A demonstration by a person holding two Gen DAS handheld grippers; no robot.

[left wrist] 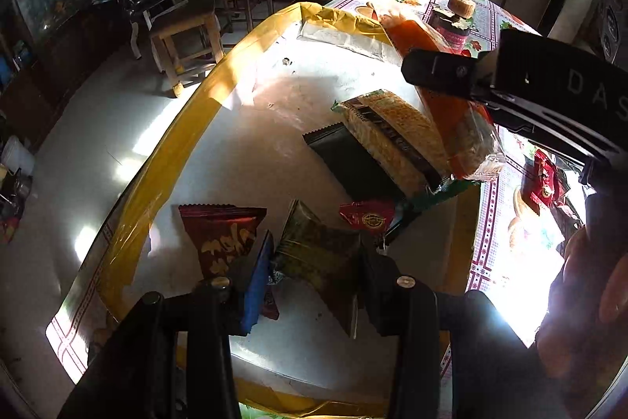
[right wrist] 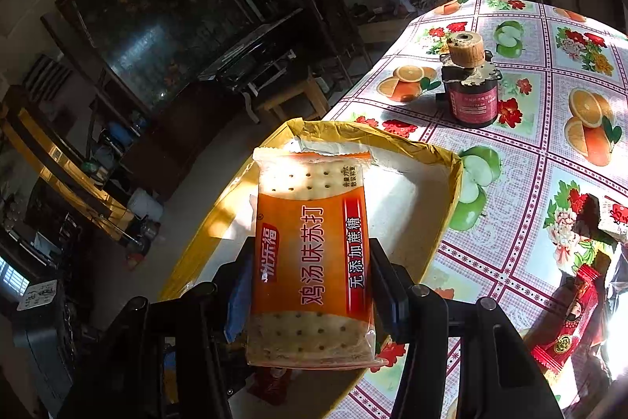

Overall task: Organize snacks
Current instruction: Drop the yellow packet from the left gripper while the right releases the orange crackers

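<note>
A shallow white box with a yellow-taped rim [left wrist: 219,77] [right wrist: 451,163] lies on the flowered tablecloth. My left gripper [left wrist: 318,285] is shut on a dark green snack packet [left wrist: 318,254] low over the box's near end. On the box floor lie a dark red packet [left wrist: 219,238], a small red packet [left wrist: 367,216], a black packet [left wrist: 349,160] and a yellow cracker pack [left wrist: 392,128]. My right gripper [right wrist: 310,285] is shut on an orange cracker pack [right wrist: 310,242] [left wrist: 451,105], held above the box's right side. One of its fingers [left wrist: 435,71] shows in the left wrist view.
A dark jar-like object with a cork-coloured top [right wrist: 469,93] [left wrist: 451,22] stands on the tablecloth beyond the box. More red packets [right wrist: 565,324] [left wrist: 543,183] lie on the cloth to the right. The table edge drops off left of the box; a wooden stool [left wrist: 184,42] stands on the floor.
</note>
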